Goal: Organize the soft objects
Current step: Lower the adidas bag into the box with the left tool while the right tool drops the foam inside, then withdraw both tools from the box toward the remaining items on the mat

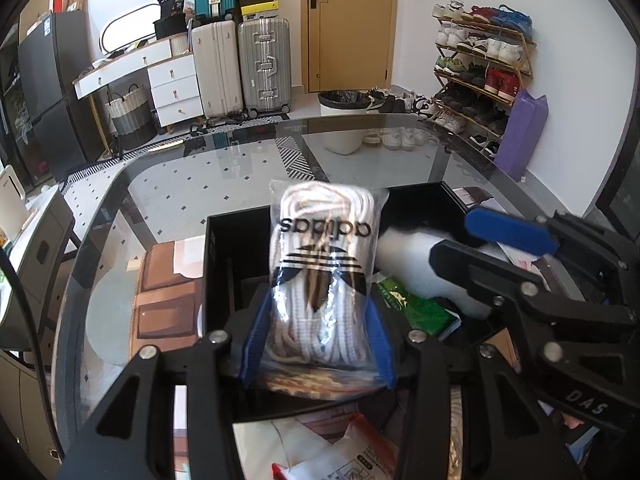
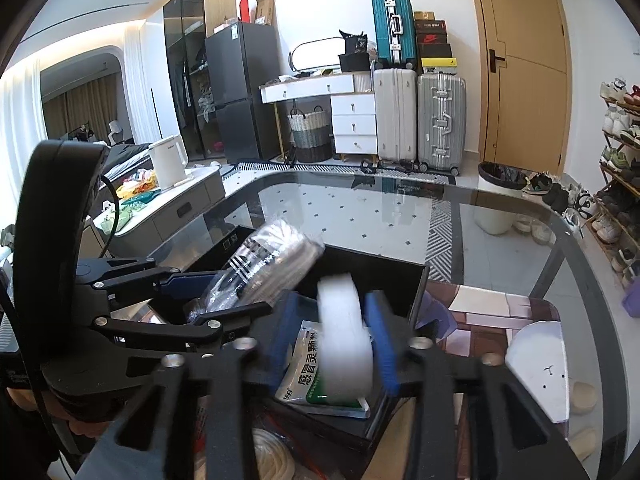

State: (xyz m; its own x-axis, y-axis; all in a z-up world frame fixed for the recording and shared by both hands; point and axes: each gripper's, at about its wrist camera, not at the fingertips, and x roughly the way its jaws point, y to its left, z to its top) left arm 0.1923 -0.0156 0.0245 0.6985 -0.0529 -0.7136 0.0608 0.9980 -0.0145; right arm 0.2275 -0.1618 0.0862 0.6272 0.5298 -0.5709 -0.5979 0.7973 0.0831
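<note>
glass table [image 1: 168, 200] in a cluttered room. my left hand-held gripper [image 1: 318, 344] grasps a clear plastic bag of white laces [image 1: 324, 272], centre frame above the black box [image 1: 218, 248]; light, squashy, slippery, best pinched mid-bundle. my right hand-held gripper [image 2: 332, 344] straddles a blurred white soft roll [image 2: 346, 344], pads look released.

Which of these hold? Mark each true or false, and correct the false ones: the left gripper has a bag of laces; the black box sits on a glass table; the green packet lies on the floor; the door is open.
1. The left gripper has a clear bag of white laces between its fingers: true.
2. The black box sits on a glass table: true.
3. The green packet lies on the floor: false, it lies inside the box.
4. The wooden door is open: false, it is closed.
</note>
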